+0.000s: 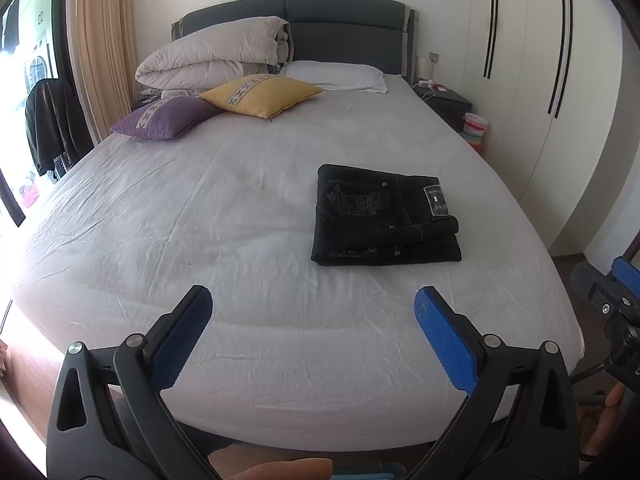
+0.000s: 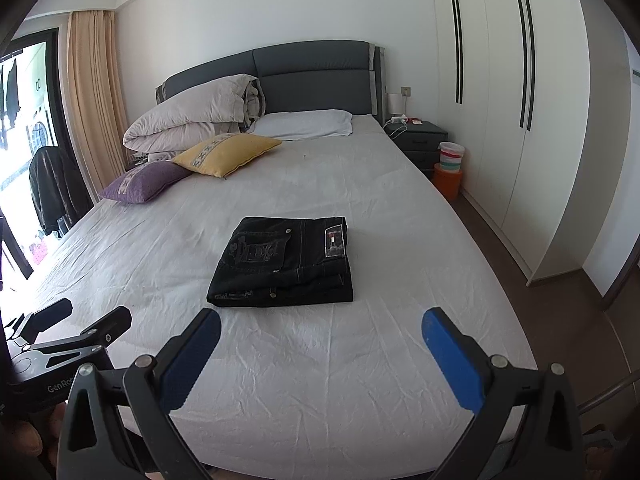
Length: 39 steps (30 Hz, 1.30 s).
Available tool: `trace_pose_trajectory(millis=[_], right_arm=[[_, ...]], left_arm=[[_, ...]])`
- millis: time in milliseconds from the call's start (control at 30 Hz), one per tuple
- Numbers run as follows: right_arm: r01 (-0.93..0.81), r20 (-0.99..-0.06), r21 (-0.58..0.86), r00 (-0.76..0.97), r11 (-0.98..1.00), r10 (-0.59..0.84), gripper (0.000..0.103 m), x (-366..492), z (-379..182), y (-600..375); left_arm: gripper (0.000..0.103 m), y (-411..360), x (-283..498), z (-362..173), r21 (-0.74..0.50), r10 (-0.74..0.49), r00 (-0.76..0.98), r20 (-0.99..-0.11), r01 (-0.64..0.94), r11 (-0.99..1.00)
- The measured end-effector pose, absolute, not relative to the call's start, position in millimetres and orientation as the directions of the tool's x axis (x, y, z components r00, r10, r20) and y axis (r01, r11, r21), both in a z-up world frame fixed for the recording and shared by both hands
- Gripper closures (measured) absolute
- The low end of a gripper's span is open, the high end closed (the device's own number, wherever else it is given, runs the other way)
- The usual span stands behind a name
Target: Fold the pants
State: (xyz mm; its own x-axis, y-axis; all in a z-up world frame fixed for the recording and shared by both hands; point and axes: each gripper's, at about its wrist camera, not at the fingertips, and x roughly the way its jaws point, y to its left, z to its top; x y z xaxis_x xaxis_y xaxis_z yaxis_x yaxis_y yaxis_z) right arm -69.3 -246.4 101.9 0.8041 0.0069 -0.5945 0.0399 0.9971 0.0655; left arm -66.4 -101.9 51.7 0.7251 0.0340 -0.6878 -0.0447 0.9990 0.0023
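Pants (image 2: 282, 262), black denim, lie folded into a compact, roughly square bundle of several layers on the bed (image 2: 304, 360), right of its centre line and toward the foot end. The uppermost layer shows a back pocket with pale embroidered stitching, small metal rivets, and a rectangular waistband patch at the right edge. A folded leg hem sits across the near right corner of the bundle. Edges are fairly straight and the stack lies flat.

The bed's sheet is pale grey cotton, finely creased, with a long seam line running head to foot.

Left gripper (image 1: 312, 336) hangs over the foot of the bed, its fingers (image 1: 444, 340) spread wide and grasping nothing; the pads are blue with a dimpled rubber texture on black plastic arms. Right gripper (image 2: 320, 356) is likewise above the foot of the bed, fingers (image 2: 452, 360) released and wide apart, well short of the bundle.

At the head end lie a purple cushion (image 2: 146, 182) and a yellow cushion (image 2: 228, 152), both square with a patterned central band, a flat white pillow (image 2: 308, 122), and a bulky rolled beige duvet (image 2: 192, 114) against a dark grey padded headboard (image 2: 316, 74). A dark nightstand (image 2: 420, 140) stands to the right, with smooth white wardrobe doors (image 2: 500, 80) bearing slim black vertical handles beyond it. A peach curtain (image 2: 92, 92) hangs on the left.
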Motion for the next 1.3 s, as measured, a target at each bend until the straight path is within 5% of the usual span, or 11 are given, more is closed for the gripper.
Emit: trace_pose_trajectory(millis=[1300], right_arm=[[0.014, -0.643, 0.078, 0.765, 0.997, 0.040, 0.000, -67, 87, -236]], left_arm=[[0.000, -103, -62, 47, -0.002, 0.030, 0.718, -0.696, -0.043, 0.999]])
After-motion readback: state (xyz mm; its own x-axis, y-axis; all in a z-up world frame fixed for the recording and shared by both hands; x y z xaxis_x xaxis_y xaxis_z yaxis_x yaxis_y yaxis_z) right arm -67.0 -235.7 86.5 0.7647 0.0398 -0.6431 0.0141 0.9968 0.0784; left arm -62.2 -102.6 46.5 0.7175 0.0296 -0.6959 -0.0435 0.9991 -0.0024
